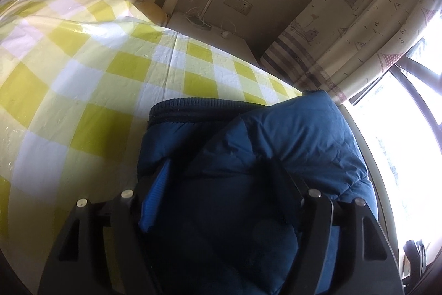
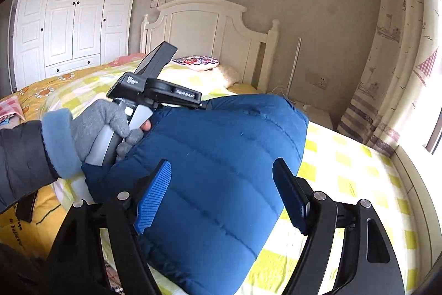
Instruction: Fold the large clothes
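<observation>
A blue quilted puffer jacket (image 2: 221, 134) lies in a thick folded mound on the yellow-and-white checked bed sheet (image 2: 345, 173). In the left wrist view the jacket (image 1: 290, 134) fills the space between my left gripper's (image 1: 221, 165) fingers. The ribbed blue pad (image 1: 154, 195) shows bare and the jaws stand wide. A gloved hand (image 2: 96, 126) holds that tool's black housing (image 2: 154, 91) at the jacket's far left edge, and its fingers are hidden behind the fold. My right gripper (image 2: 222, 165) hovers open over the near side of the jacket, with nothing pinched between its pads (image 2: 154, 192).
The bed runs to a cream headboard (image 2: 210, 26) with a patterned pillow (image 2: 196, 62). A white wardrobe (image 2: 69, 10) stands at the far left. A flowered yellow duvet (image 2: 41, 93) lies on the left. The curtain (image 2: 392, 60), a bright window (image 1: 400, 129) and a white nightstand with cables (image 1: 210, 29) are on the right.
</observation>
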